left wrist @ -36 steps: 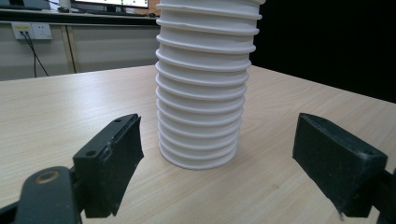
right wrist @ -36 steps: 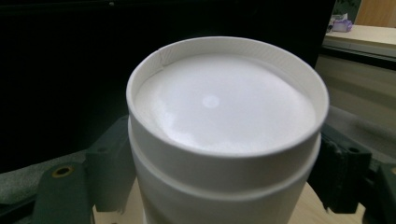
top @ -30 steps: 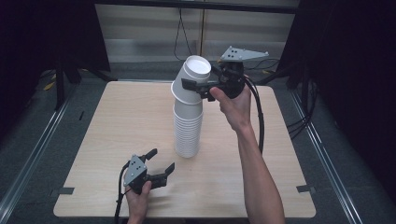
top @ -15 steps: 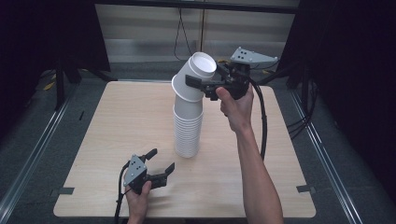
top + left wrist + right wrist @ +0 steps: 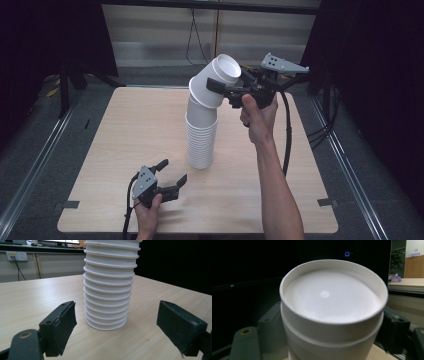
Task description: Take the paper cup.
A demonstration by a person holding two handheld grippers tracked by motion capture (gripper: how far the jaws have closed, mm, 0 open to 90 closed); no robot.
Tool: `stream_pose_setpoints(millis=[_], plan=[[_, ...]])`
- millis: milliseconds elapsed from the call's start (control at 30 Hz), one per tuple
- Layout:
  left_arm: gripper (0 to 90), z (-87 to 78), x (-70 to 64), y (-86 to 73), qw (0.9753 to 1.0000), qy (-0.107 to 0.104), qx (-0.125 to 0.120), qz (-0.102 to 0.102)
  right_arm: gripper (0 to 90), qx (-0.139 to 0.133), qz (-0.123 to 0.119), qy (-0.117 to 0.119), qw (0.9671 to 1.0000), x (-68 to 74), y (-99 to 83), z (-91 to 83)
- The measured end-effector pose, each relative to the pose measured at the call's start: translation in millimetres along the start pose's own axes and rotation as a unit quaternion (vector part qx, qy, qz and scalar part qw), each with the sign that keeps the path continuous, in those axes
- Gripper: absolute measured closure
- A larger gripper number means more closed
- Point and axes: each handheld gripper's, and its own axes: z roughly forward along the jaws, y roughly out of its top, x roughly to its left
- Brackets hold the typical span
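Lab: black curtains (image 5: 385,75), wall cables (image 5: 192,35), bare table (image 5: 130,130)

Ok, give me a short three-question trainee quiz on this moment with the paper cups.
1. True or false: the left gripper has its jaws closed on the stack of white paper cups.
2. What does the right gripper hold? A) the tilted top white paper cups B) a black cable C) nothing
3. Fill in: the stack stands on the light wooden ____.

Key
1. False: its jaws stand open, short of the stack, near the table's front edge.
2. A: the jaws clamp the top cups, tipped off the upright stack.
3. table
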Motion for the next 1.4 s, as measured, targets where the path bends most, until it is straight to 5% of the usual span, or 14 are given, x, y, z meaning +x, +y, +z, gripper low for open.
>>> stream_pose_setpoints(millis=[1400], plan=[[15.7,0.0,1.8,0.0,0.9999,-0.012,0.001,-0.008,21.2,0.000,-0.007,-0.047,0.9989,1.5,-21.9,-69.6]])
